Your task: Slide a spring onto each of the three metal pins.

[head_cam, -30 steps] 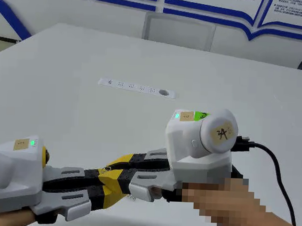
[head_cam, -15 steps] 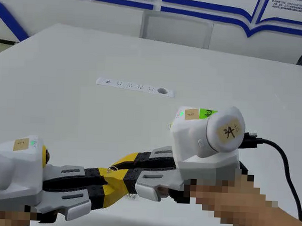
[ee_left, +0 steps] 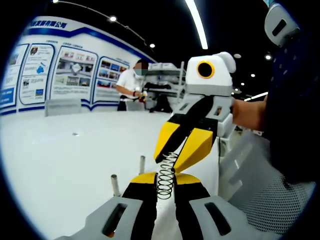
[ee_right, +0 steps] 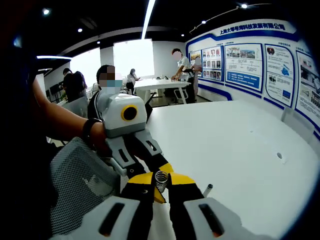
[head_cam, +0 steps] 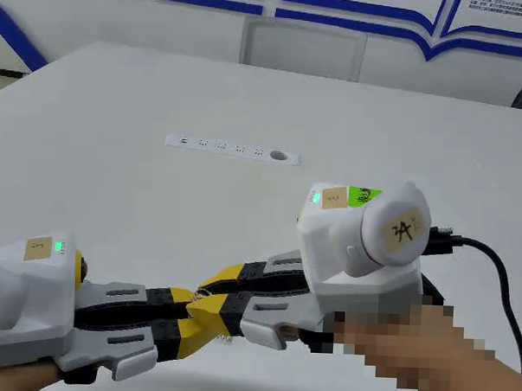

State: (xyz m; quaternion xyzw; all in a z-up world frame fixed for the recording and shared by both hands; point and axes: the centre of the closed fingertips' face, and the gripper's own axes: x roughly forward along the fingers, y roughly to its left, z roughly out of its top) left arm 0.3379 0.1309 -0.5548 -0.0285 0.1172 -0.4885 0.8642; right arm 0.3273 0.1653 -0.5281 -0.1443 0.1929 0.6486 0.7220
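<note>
White surface (head_cam: pixel 140 182) is seen carrying two short grey metal pins (ee_left: pixel 142 164), both bare. One thin steel coil spring (ee_left: pixel 166 176) is pinched at either end by the closed left tool (ee_left: pixel 166 181) and right tool (ee_right: pixel 161 181), held clear of the pins; no spring is judged fitted yet

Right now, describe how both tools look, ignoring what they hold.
Left tool and right tool: white housings, grey-and-black jaws tipped yellow. The right carries a round cap marked 3A, a green sticker and a black cable.
</note>
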